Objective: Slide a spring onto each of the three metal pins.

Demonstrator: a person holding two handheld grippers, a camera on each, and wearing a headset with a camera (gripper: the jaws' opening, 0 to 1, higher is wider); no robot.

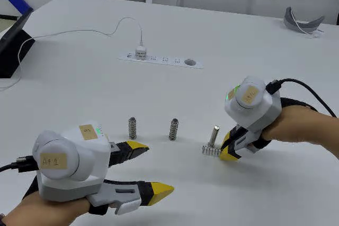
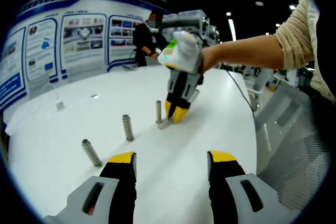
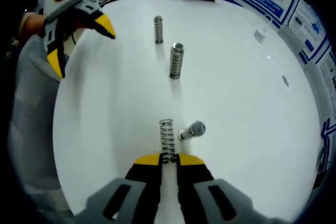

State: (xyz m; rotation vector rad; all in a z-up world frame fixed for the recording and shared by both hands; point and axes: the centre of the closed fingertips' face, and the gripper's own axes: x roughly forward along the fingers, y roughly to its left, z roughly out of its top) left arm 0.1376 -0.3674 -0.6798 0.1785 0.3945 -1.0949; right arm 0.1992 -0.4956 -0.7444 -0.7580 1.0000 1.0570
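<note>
Three metal pins stand in a row on the white table. The left pin (image 1: 132, 127) and the middle pin (image 1: 173, 129) each carry a spring. The right pin (image 1: 214, 135) is bare. A loose spring (image 1: 211, 151) lies flat at the bare pin's foot, and my right gripper (image 1: 228, 151) is shut on its near end. In the right gripper view the spring (image 3: 167, 139) runs forward from the pinched yellow tips (image 3: 167, 159), beside the bare pin (image 3: 192, 130). My left gripper (image 1: 149, 166) stands open at the front left, nothing between its fingers (image 2: 122, 160).
A white power strip (image 1: 159, 59) with a plugged charger and cable lies farther back on the table. A dark screen edge (image 1: 11, 41) sits at the far left. A grey object (image 1: 301, 23) rests at the far right corner. People stand in the background of the left gripper view.
</note>
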